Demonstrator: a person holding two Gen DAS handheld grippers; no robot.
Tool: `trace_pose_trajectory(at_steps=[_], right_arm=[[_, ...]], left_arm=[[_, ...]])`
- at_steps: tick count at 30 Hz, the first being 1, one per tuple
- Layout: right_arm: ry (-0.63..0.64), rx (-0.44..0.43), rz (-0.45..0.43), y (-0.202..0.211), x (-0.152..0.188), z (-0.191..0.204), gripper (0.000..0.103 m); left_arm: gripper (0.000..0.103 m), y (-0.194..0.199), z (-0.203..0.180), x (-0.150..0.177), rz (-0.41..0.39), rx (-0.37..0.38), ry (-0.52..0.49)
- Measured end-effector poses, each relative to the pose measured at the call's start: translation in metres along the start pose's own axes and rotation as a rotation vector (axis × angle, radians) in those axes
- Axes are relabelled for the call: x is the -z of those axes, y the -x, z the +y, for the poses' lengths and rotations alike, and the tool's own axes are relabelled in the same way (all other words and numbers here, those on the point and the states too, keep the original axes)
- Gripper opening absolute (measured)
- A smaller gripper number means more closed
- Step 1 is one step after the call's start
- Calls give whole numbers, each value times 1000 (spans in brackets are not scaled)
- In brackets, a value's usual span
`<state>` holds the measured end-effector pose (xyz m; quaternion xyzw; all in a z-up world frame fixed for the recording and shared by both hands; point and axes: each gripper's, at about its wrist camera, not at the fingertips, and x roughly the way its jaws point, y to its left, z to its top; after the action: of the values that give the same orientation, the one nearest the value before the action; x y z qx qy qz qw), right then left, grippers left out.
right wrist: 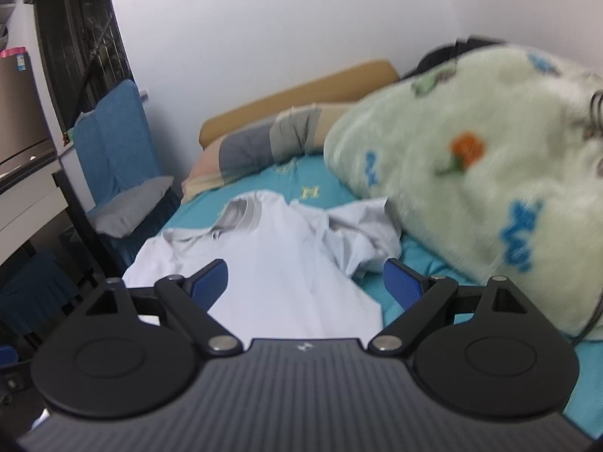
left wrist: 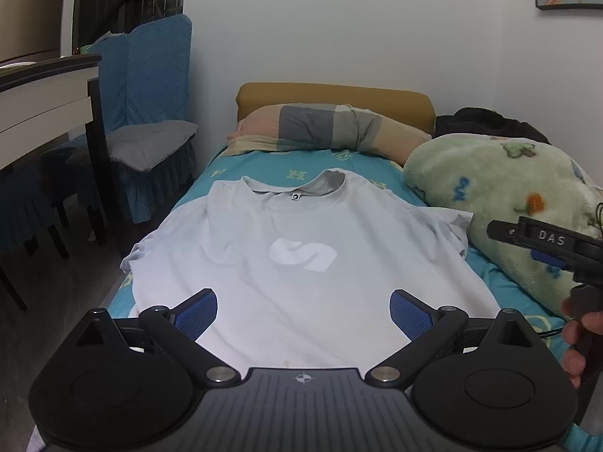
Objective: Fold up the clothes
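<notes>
A pale shirt [left wrist: 301, 263] lies spread flat, front up, on the bed [left wrist: 241, 167], its collar toward the pillow [left wrist: 324, 132] and headboard [left wrist: 331, 94], a white logo [left wrist: 303, 254] at mid chest. Its left sleeve hangs near the bed's edge; the right sleeve [right wrist: 361, 233] is rumpled beside a fuzzy green blanket [left wrist: 501, 203] heaped along the wall side. The left gripper [left wrist: 303, 312] hovers over the shirt's lower part, its blue-padded jaws spread wide with nothing between them. The right gripper [right wrist: 305, 282] is above the shirt's right hem and the teal sheet, jaws likewise spread and empty; in the left wrist view it shows at the right edge, held in a hand [left wrist: 576, 342]. The right wrist view is blurred. A blue-covered chair [left wrist: 150, 113] with a grey cushion [left wrist: 150, 147] stands beside the bed, next to a table [left wrist: 45, 90]. No container shows in either view.
</notes>
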<state>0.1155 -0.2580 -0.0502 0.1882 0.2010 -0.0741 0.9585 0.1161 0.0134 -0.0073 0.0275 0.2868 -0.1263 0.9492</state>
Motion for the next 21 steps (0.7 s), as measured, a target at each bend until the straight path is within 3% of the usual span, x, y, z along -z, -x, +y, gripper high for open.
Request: trace_pose_trajectory(at_steps=[5,11,17,21], right_arm=[[-121,-31,-6,-31,-5,-25,91],[-308,-23,16,-86,-4,-89,91],[-345,11,24,-132,-3,-121,91],[-345,-8,43,-164,-2,-115,93]], left_arm=[[100,-5,8,4,26,-10,27],[100,-11,15,7,27,-49,45],[100,-29,18,3,32,-58,76],[100,-45,19,-1,45,-45,94]])
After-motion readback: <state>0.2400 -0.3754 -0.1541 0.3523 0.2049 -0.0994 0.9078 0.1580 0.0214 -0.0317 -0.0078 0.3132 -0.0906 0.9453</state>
